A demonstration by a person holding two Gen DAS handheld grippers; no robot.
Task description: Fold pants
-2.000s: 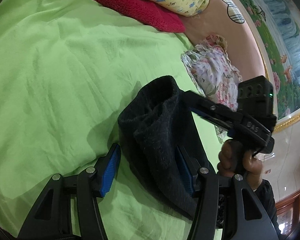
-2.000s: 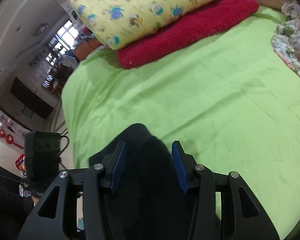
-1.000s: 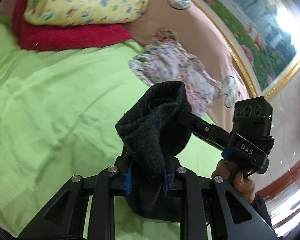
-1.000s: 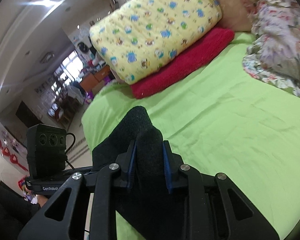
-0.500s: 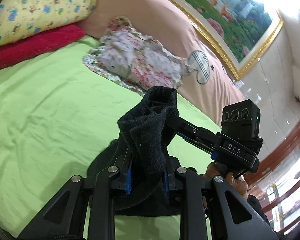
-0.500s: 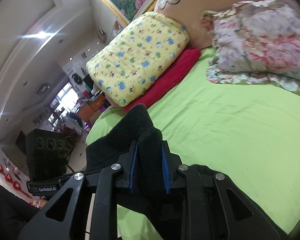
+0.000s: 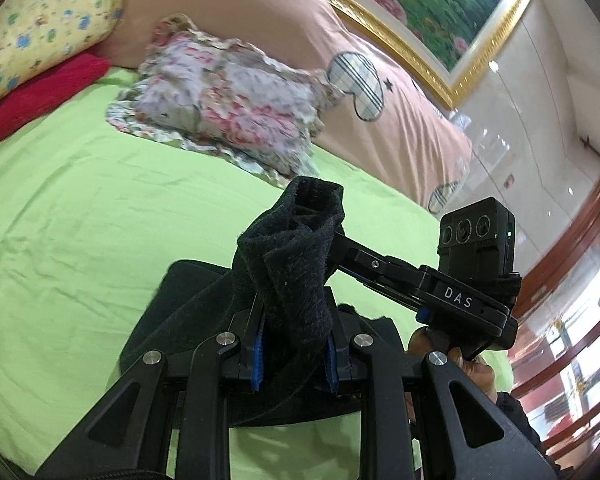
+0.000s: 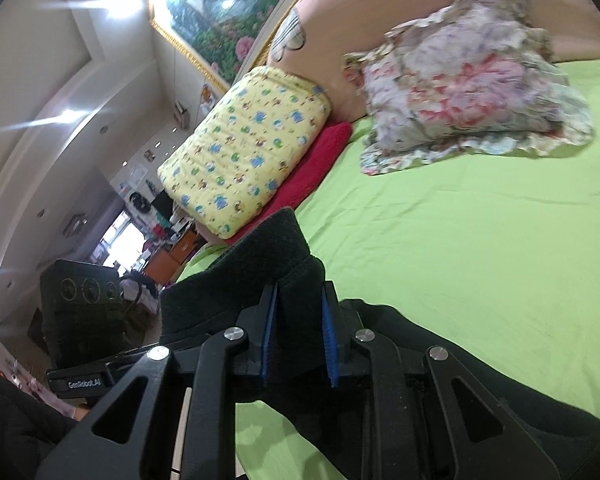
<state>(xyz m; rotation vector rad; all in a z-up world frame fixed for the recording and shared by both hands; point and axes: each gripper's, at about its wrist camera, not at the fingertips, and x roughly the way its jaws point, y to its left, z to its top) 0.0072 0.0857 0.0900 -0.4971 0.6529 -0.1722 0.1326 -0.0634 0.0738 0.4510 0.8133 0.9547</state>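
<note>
Pants (image 7: 287,280), dark and fleecy, hang lifted above the green bed (image 7: 79,216), each end clamped in a closed gripper: left gripper (image 7: 293,354), right gripper (image 8: 297,338). Soft, light and floppy, they seem best held at the bunched edges, near the floral pillow (image 8: 468,80).

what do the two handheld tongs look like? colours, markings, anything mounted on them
Both tongs are matte black linkage frames with silver pivot bolts and blue ribbed pads on the fingers. The left tongs carry "GenRobot.AI" in white; the right tongs are marked "DAS". Each has a black box on top with three round lenses; the right one shows a small green light. The person's sleeve is dark.
</note>
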